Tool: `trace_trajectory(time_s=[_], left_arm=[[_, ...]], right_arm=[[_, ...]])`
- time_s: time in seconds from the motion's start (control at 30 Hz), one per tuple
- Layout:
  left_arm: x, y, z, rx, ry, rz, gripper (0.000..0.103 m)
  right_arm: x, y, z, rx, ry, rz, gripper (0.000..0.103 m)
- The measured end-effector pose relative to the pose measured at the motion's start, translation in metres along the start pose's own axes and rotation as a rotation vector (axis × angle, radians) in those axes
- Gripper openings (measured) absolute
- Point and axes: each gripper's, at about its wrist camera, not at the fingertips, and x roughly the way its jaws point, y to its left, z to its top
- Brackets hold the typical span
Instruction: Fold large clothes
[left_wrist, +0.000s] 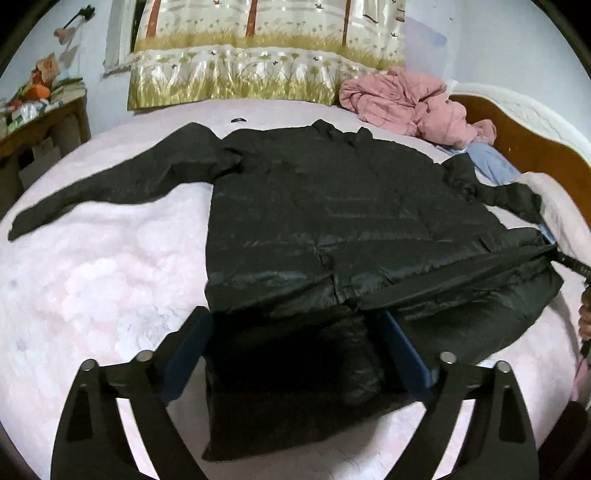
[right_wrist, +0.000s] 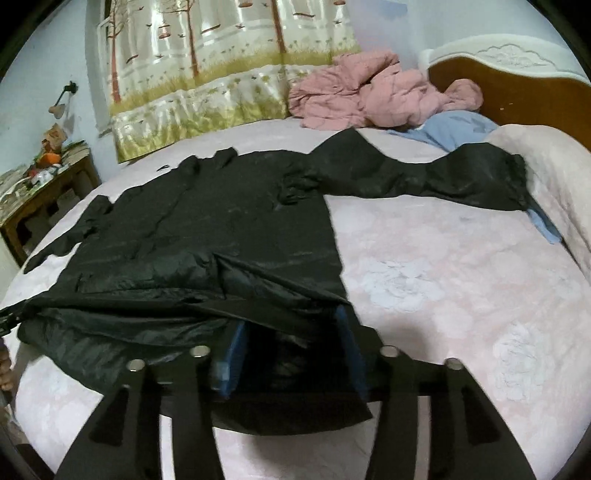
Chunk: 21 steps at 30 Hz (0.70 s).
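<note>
While your left gripper sits at the near hem, its blue pads stand apart with the shiny black padded jacket bunched between them; whether they pinch it, you cannot tell. That jacket lies flat on the pink flowered bedspread, sleeves spread. From your right wrist: right gripper likewise straddles the hem, grip unclear. Beyond the jacket lies a crumpled pink quilt near the wooden headboard.

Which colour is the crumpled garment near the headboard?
Pink. The garment shows best in the right wrist view.
</note>
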Motion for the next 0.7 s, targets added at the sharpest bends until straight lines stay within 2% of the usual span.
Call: trace_trajectory(time_s=[0.07, 0.1, 0.17, 0.23, 0.3, 0.33, 0.37, 0.43, 0.53, 0.6, 0.67, 0.7], left_arm=[[0.008, 0.000, 0.005, 0.018, 0.003, 0.059, 0.095], [0.017, 0.000, 0.010, 0.028, 0.019, 0.105, 0.096], [0.028, 0.006, 0.016, 0.022, 0.055, 0.151, 0.096], [0.025, 0.013, 0.020, -0.004, 0.053, 0.098, 0.096], [0.007, 0.017, 0.019, -0.028, 0.012, -0.016, 0.097], [-0.003, 0.017, 0.016, -0.032, -0.013, -0.045, 0.101], [-0.012, 0.017, 0.012, -0.028, -0.035, -0.041, 0.103], [-0.024, 0.018, 0.003, -0.021, -0.060, 0.000, 0.103], [-0.018, 0.027, -0.008, -0.054, -0.014, -0.002, 0.103], [-0.001, 0.035, -0.012, -0.103, 0.060, -0.046, 0.103], [0.012, 0.039, -0.016, -0.153, 0.101, -0.083, 0.102], [0.015, 0.039, -0.016, -0.161, 0.095, -0.100, 0.095]], right_arm=[[0.010, 0.001, 0.004, -0.008, 0.040, 0.021, 0.069], [0.021, 0.004, 0.008, -0.032, 0.088, 0.037, 0.074], [0.035, 0.009, 0.013, -0.066, 0.133, -0.005, 0.074], [0.036, 0.015, 0.019, -0.087, 0.136, -0.065, 0.074], [0.021, 0.018, 0.020, -0.101, 0.090, -0.034, 0.076], [0.009, 0.019, 0.019, -0.104, 0.063, -0.013, 0.078], [0.002, 0.018, 0.017, -0.106, 0.050, -0.001, 0.082], [-0.020, 0.014, 0.009, -0.115, -0.009, -0.007, 0.083], [-0.041, -0.001, -0.002, -0.103, -0.074, -0.065, 0.085], [-0.037, -0.014, -0.006, -0.057, -0.056, -0.072, 0.085], [-0.018, -0.028, -0.006, 0.021, 0.022, -0.018, 0.085], [-0.005, -0.034, -0.007, 0.074, 0.065, 0.040, 0.085]])
